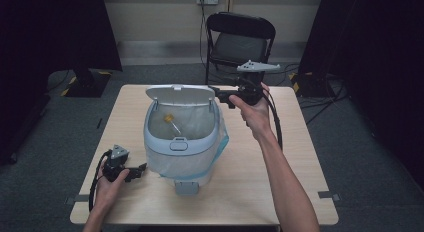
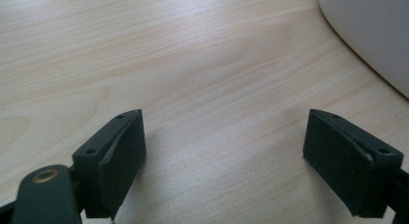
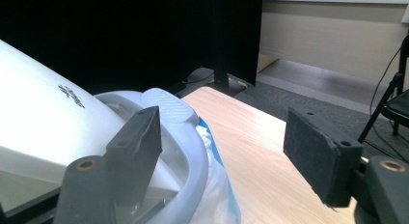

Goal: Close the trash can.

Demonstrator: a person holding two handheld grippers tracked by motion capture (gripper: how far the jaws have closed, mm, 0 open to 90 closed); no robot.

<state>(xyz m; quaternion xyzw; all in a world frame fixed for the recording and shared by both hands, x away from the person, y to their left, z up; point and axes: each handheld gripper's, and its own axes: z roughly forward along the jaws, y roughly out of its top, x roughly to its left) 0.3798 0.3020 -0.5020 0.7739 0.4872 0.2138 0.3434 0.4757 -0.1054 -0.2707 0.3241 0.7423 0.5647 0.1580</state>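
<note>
A pale blue-grey pedal bin (image 1: 182,142) lined with a clear plastic bag stands mid-table, its white lid (image 1: 180,93) tipped up at the back. A small object with a yellow end (image 1: 171,120) lies inside. My right gripper (image 1: 220,95) is held level at the lid's right end; in the right gripper view it (image 3: 222,137) is open, one jaw over the bin's rim (image 3: 193,151) beside the lid (image 3: 43,122), the other over the table, nothing pressed between them. My left gripper (image 1: 139,171) rests on the table left of the bin, open (image 2: 224,151) over bare wood.
The bin's foot pedal (image 1: 186,187) sticks out toward the front edge of the wooden table (image 1: 280,167). The bag (image 3: 219,185) hangs over the rim. A black folding chair (image 1: 240,42) stands behind the table, with cables on the floor around it. The bin's wall (image 2: 371,31) is near my left gripper.
</note>
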